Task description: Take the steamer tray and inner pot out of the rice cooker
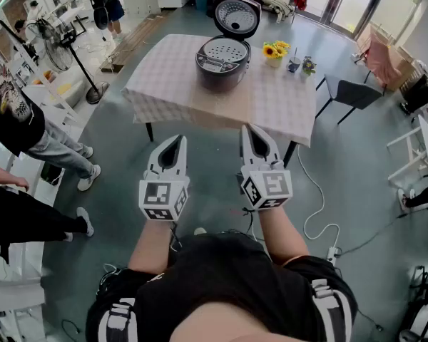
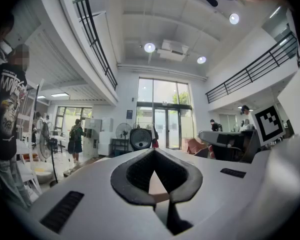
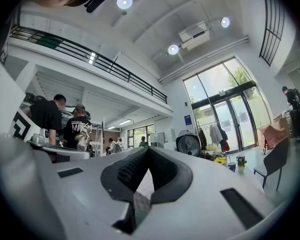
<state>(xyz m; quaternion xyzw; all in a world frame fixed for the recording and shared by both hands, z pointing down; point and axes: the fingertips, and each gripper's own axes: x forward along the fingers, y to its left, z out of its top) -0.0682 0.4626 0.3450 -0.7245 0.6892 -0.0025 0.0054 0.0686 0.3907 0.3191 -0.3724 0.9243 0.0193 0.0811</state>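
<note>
A dark rice cooker point(image 1: 222, 63) stands on the table point(image 1: 271, 109) ahead of me, its lid point(image 1: 237, 16) swung up at the back. A pale perforated steamer tray point(image 1: 225, 50) sits in its top; the inner pot beneath is hidden. My left gripper point(image 1: 175, 140) and right gripper point(image 1: 249, 129) hang side by side short of the table's near edge, over the floor, both shut and empty. In the left gripper view the gripper point(image 2: 154, 151) points level into the room. In the right gripper view the gripper point(image 3: 147, 150) tilts slightly upward.
On the table right of the cooker stand yellow sunflowers point(image 1: 275, 50) and small cups point(image 1: 300, 65). A grey chair point(image 1: 351, 93) is at the table's right. A fan on a stand point(image 1: 73, 45) and people point(image 1: 28, 134) are at the left. A white cable point(image 1: 318, 212) trails on the floor.
</note>
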